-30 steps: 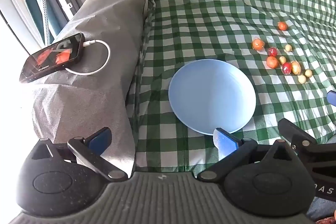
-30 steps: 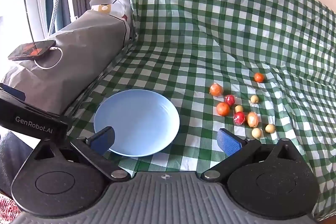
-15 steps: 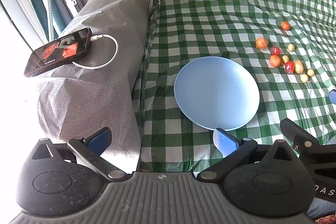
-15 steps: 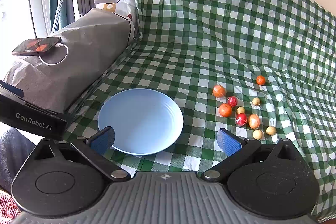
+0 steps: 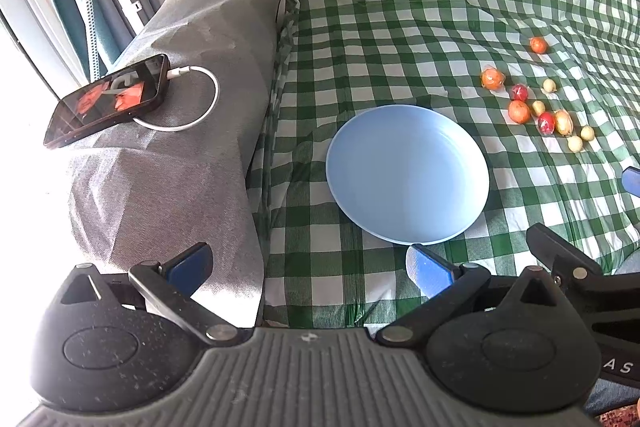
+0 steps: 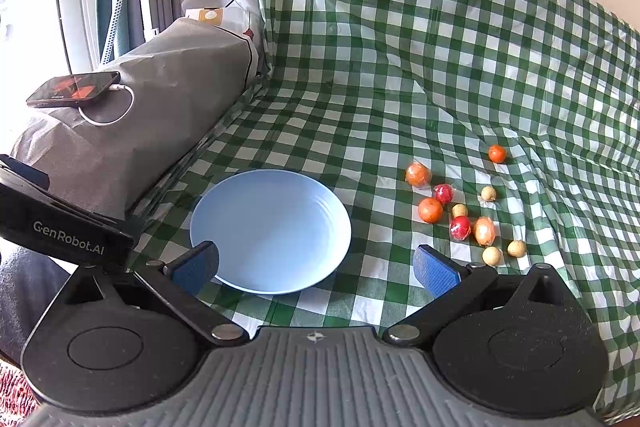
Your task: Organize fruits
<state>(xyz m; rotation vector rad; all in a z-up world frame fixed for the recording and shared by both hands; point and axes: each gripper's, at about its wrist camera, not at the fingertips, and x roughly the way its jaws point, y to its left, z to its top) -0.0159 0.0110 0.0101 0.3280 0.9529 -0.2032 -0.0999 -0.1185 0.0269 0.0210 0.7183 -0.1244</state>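
I am reading "GenRobot.AI" in white on the black body of the left gripper (image 6: 60, 227), showing at the left edge of the right wrist view. In the left wrist view, only "A S" is showing on the other gripper's body, the rest being cut off by the frame.

I am holding the left gripper (image 5: 308, 263) with its jaws spread wide and gripping nothing, near the plate (image 5: 408, 175). The right gripper (image 6: 316, 263) is likewise gaping and empty, hanging over the plate's (image 6: 270, 231) near rim.

The fruits (image 6: 460, 207), about 10 small orange, red and pale ones, are lying on the checked cloth (image 6: 400, 67) to the right of the plate, apart from it. Several look wrapped in film; I cannot tell their kinds.

Left of the plate, a phone (image 5: 106, 99) with a white cable (image 5: 192, 107) is resting on a grey cover (image 5: 180, 167); its screen is too blurred to read.
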